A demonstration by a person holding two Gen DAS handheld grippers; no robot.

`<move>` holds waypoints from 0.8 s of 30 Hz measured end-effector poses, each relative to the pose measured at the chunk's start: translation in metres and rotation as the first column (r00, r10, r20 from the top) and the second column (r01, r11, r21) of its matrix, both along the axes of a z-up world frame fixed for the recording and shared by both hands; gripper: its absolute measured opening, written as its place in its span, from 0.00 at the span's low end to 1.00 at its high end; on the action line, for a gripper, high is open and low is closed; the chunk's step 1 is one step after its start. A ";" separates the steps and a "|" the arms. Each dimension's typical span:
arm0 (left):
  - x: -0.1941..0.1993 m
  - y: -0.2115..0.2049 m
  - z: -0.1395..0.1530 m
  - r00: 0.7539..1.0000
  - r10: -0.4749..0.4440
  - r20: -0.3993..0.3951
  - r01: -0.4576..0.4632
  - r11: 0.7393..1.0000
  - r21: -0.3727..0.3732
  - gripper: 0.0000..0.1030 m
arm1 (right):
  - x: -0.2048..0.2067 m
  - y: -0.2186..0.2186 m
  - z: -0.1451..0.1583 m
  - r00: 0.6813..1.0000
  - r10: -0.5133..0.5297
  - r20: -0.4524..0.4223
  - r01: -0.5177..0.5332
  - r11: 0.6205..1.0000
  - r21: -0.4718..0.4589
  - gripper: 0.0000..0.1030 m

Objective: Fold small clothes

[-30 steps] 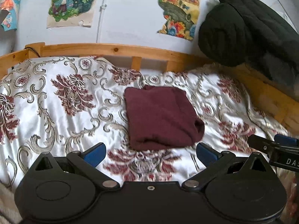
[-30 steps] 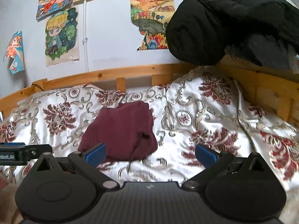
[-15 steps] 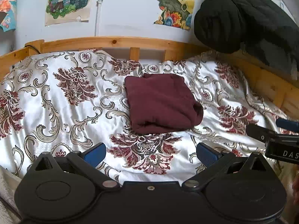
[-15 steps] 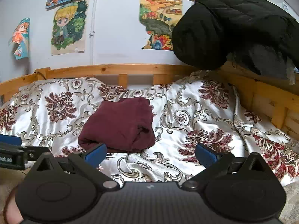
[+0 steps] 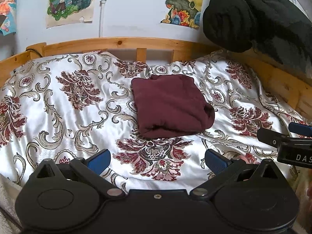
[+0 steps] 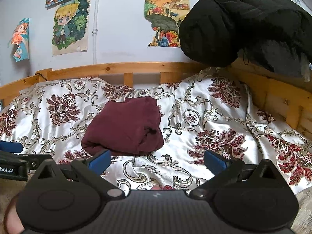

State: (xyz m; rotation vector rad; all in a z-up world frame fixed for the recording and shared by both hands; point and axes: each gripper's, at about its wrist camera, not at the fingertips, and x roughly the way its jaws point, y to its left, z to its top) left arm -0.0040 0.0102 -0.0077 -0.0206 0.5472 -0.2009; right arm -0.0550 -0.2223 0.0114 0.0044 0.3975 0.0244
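A dark maroon garment (image 5: 171, 105) lies folded into a compact rectangle on the floral satin bedspread (image 5: 58, 107); it also shows in the right wrist view (image 6: 124, 128). My left gripper (image 5: 157, 160) is open and empty, held back from the garment's near edge. My right gripper (image 6: 157, 160) is open and empty, a little behind and to the right of the garment. The right gripper's tip shows at the right edge of the left wrist view (image 5: 288, 140); the left gripper's tip shows at the left edge of the right wrist view (image 6: 13, 156).
A wooden bed rail (image 5: 124, 43) runs along the back and right side. A black padded jacket (image 5: 263, 15) hangs over the right corner. Drawings (image 5: 70, 2) are taped to the wall. A fuzzy cream blanket (image 5: 7, 200) lies at the near edge.
Both grippers have pulled back from the folded garment and risen, so more of the bedspread shows in front of it. The garment has not moved.
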 end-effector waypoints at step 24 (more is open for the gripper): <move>0.001 0.003 0.000 1.000 0.014 -0.001 -0.014 1.000 -0.013 0.99 | 0.002 0.000 -0.002 1.000 0.003 -0.011 -0.003 1.000 -0.003 1.00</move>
